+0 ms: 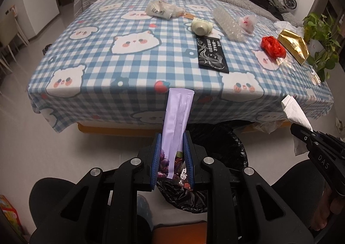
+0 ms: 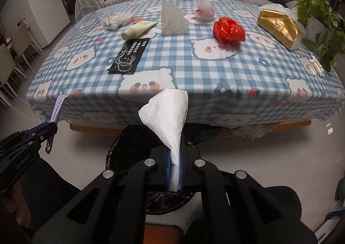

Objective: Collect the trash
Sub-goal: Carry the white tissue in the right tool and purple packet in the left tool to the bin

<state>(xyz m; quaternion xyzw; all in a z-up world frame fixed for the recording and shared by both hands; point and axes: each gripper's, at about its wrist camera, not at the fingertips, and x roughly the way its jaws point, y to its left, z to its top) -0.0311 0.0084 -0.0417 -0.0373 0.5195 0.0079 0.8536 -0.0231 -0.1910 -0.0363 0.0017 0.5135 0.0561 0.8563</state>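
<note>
Your left gripper (image 1: 174, 153) is clamped on a long purple wrapper (image 1: 177, 119), which sticks up past the blue pads; your right gripper (image 2: 175, 166) pinches a white tissue (image 2: 168, 112) that fans out above the jaws. Both hang over the black-lined trash bin (image 2: 120, 153) just in front of the checked tablecloth (image 2: 183, 60) — a red bag (image 2: 229, 29), gold packet (image 2: 280, 28) and black sachet (image 2: 129, 55) lie on it
</note>
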